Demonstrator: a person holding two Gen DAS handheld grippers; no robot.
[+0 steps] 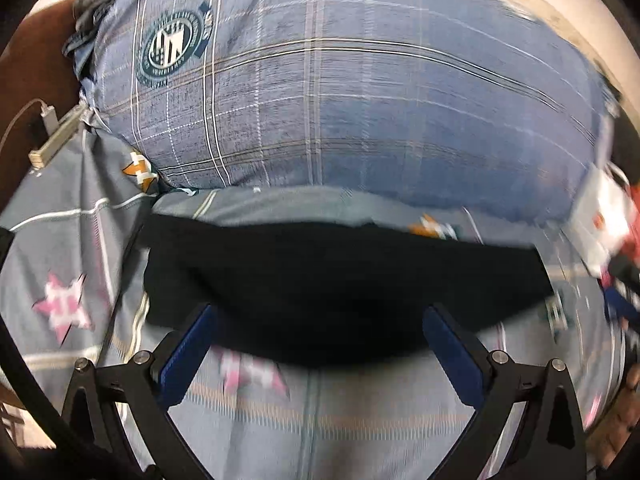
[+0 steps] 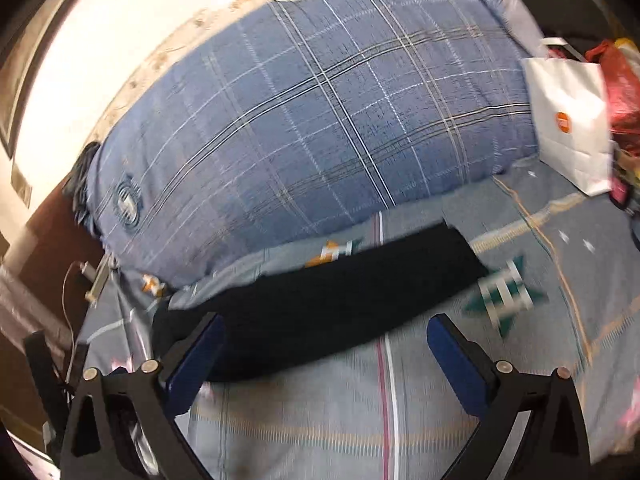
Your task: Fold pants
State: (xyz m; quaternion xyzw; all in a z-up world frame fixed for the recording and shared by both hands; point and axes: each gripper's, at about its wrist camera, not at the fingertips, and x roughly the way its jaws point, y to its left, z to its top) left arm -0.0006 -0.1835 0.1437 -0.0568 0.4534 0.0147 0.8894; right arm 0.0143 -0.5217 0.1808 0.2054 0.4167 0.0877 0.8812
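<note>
Here the black pants [image 1: 340, 280] lie folded into a long, flat band across the bed sheet [image 1: 360, 420], just ahead of both pairs of tongs. In the left wrist view the band runs straight across, its near edge sagging in a soft curve between the fingertips of the left tongs [image 1: 318, 316], and both blue-padded tips overlap that near edge, though whether they touch the cloth cannot be told. In the right wrist view the band slants away to the right; the left tip of the right tongs [image 2: 326, 328] sits over its near end, the right tip over bare sheet. Both pairs of tongs stand wide apart, clamping nothing.

The pants are matte, dark and without visible detail; motion blur smears their edges. The sheet is grey-blue cotton-like fabric with thin stripes and star shapes in pink, orange and green. Beyond the pants, touching their far edge in places, rises a plump blue plaid pillow [image 2: 320, 120] with a round dark-green crest.

Far right of the right tongs stands a white paper bag [image 2: 572, 120] with an orange square, a red plastic bag [image 2: 620, 80] behind it. Far left, a slim metal device with a cable [image 1: 56, 136] lies at the bed's edge.
</note>
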